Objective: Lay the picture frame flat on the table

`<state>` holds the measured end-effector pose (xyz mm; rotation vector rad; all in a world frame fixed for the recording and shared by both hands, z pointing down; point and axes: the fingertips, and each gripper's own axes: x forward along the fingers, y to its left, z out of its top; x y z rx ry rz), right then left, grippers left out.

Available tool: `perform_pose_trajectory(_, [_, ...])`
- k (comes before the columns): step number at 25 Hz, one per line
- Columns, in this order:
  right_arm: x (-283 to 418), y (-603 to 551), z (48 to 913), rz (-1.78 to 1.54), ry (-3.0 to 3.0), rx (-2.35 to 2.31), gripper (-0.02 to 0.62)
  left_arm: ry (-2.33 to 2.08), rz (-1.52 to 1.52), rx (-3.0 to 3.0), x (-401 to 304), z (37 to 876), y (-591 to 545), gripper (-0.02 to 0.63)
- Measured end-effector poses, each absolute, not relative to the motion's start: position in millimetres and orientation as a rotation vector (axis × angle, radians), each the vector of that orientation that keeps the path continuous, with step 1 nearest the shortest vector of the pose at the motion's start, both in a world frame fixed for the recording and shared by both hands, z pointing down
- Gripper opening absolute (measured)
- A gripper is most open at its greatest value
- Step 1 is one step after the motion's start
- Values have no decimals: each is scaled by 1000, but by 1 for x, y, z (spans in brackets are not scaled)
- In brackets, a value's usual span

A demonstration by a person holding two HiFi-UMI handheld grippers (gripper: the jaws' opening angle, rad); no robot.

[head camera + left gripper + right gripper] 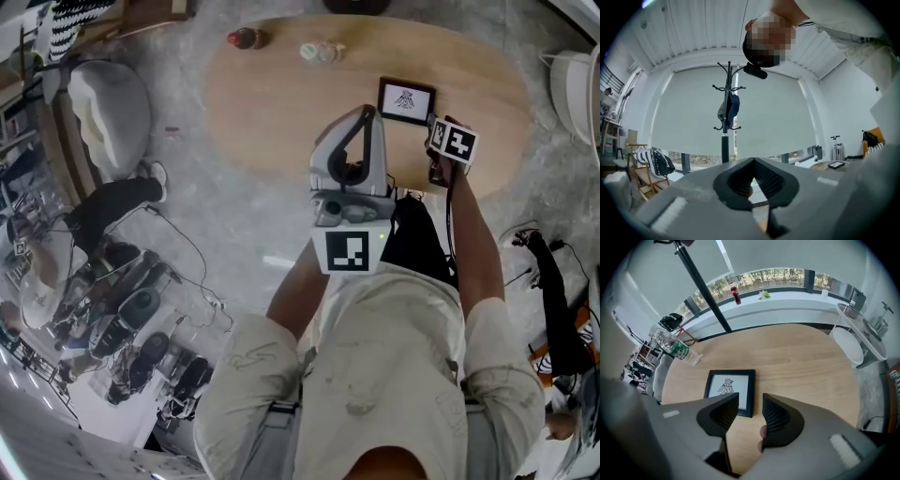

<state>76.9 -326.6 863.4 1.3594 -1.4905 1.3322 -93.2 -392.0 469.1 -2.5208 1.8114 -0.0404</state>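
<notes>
The black picture frame (406,100) (730,390), holding a small bird drawing, lies flat on the oval wooden table (281,94) (801,362). My right gripper (441,155) (751,401) hangs above the frame's near right corner and points steeply down. Its jaws are open and empty, clear of the frame. My left gripper (367,112) (753,163) is held level in front of the person's body, over the table's near edge. It looks out toward a window, its jaws shut with nothing between them.
A red bottle (246,38) (735,294) and a pale green item (322,52) (764,294) sit beyond the table. A clear bottle with a green label (677,350) lies left of the frame. A coat stand (726,112) is ahead of the left gripper; a white chair (112,108) is on the left.
</notes>
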Motion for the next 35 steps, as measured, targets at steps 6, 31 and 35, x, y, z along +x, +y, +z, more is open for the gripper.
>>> perform_pose_trajectory(6, [83, -323, 834, 1291, -1545, 1413, 163, 1804, -25, -2507, -89, 451, -378, 5])
perform_pose_trajectory(31, [120, -280, 664, 1054, -1912, 1524, 170, 1806, 34, -2415, -44, 382, -276, 5])
perform_pose_trajectory(35, [132, -276, 628, 983, -1979, 1573, 172, 1836, 38, -2393, -43, 376, -262, 5])
